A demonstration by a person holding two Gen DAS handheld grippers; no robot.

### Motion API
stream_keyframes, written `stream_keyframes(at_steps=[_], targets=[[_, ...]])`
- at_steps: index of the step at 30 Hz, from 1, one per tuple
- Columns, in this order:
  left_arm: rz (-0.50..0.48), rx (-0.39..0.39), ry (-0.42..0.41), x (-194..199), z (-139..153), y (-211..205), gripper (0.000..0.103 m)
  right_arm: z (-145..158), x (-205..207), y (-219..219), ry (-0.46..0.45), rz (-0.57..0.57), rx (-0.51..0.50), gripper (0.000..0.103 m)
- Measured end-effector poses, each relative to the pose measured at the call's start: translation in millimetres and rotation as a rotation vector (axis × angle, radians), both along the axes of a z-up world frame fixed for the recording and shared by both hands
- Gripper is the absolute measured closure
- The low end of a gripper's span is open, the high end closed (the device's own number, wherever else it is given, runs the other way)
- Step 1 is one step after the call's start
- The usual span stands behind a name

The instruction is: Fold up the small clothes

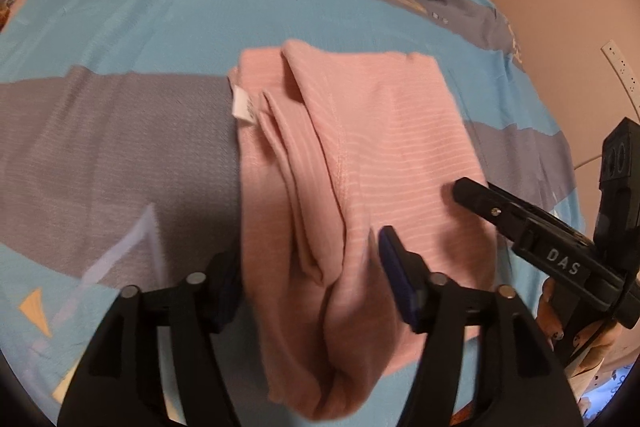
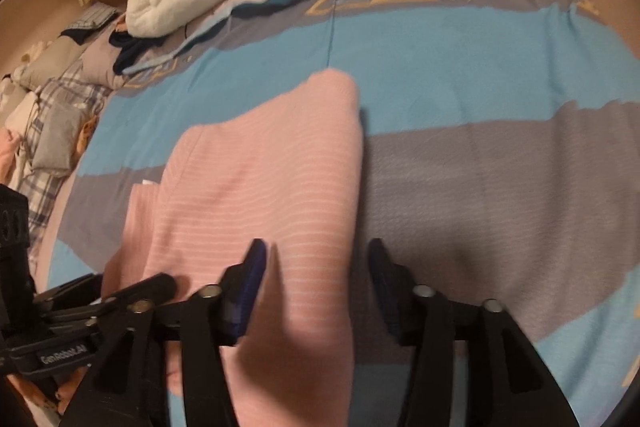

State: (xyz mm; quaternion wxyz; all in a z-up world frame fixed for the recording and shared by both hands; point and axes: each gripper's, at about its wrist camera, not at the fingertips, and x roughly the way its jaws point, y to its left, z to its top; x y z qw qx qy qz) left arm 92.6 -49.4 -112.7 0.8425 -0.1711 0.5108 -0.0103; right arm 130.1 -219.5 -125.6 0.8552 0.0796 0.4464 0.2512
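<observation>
Pink garment (image 1: 360, 155) lies btwn both grippers' open jaws, on bedsheet (image 1: 120, 39).

Both fisheye views are lit by warm, fairly dim indoor light with a pinkish cast, its source out of view. Straight lines bow strongly toward the dark circular rims. Motion blur smears the pink striped knit garment (image 1: 360, 163) and the blue-and-grey patterned bedsheet (image 2: 480, 75), worst near the lower edges. Soft shadows fall beside the garment's edges. No glare shows.
</observation>
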Motion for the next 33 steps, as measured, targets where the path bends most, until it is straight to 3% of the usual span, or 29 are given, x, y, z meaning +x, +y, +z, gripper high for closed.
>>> stream_keyframes(at_steps=[4,8,15,26,33], targets=[[0.018,-0.009,-0.087,-15.2,30.0,6.7,0.017,23.9,-14.9,-16.2,-0.079,-0.022,0.033,0.020],[0.016,0.052,-0.180,-32.4,61.8,6.2,0.001,51.4,-32.8,-27.8,-0.168,-0.040,0.070,0.011],[0.002,0.149,-0.260,-59.6,91.2,6.1,0.000,75.4,-53.1,-32.9,-0.254,-0.058,0.036,0.009],[-0.006,0.153,-0.289,-74.8,98.4,6.4,0.000,79.6,-71.8,-22.8,-0.290,-0.065,-0.013,0.009],[-0.010,0.198,-0.296,-79.0,100.0,3.5,0.000,76.2,-73.5,-19.9,-0.269,-0.078,-0.040,0.009]])
